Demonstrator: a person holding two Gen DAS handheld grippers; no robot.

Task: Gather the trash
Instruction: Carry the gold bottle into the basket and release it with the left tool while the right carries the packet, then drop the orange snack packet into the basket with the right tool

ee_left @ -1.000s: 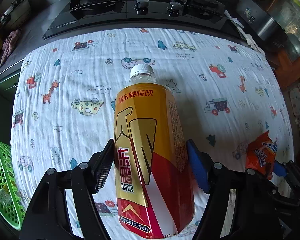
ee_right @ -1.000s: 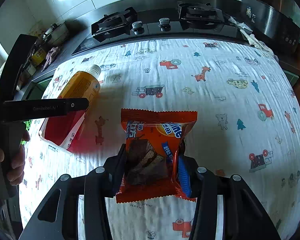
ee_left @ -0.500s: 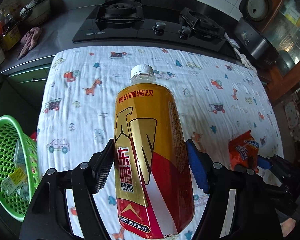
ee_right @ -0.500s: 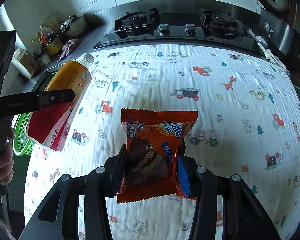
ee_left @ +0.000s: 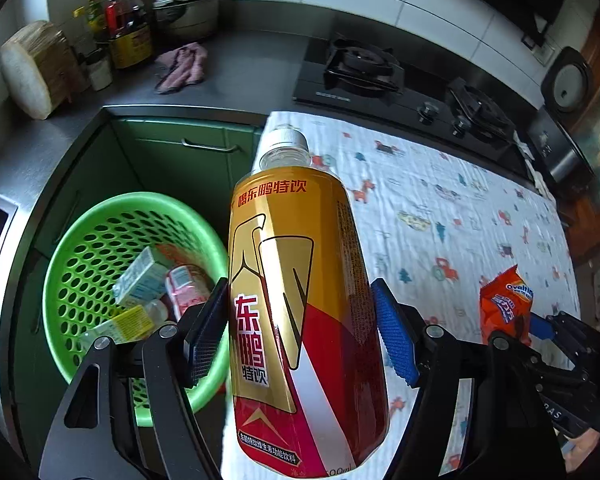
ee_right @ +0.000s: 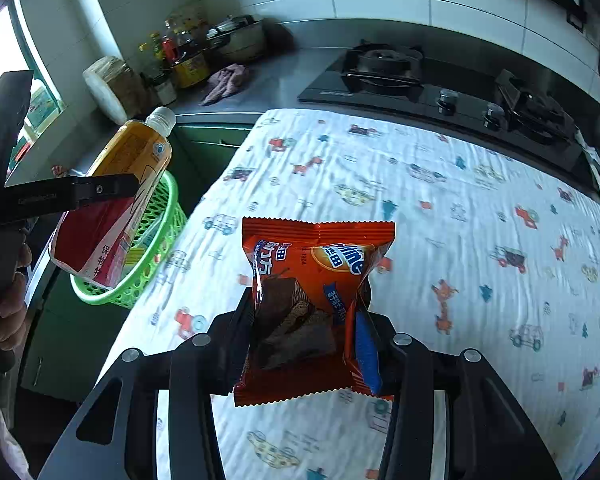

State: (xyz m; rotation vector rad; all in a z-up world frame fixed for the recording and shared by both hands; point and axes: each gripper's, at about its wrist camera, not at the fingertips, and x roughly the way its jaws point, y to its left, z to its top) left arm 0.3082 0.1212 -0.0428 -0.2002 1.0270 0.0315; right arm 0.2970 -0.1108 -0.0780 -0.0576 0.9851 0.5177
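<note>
Gold-and-red plastic drink bottle (ee_left: pixel 300 312) with a white cap, clamped between the left gripper (ee_left: pixel 300 332) fingers (ee_left: pixel 206 332), now carried off the printed white cloth-covered surface (ee_left: pixel 440 216) and held over the round green perforated plastic basket (ee_left: pixel 80 264); half a second ago still above the cloth, basket only at the frame's edge. Seen from the right wrist tilted, cap up, above the basket rim (ee_right: pixel 140 280). Cartons and small bottles lying inside the basket. Orange crinkle-edged snack packet (ee_right: pixel 312 308) pinched between the right gripper (ee_right: pixel 304 336) fingers (ee_right: pixel 366 348), held above the cloth, closer to the basket side than before. Black gas hob (ee_right: pixel 440 88) behind the cloth.
</note>
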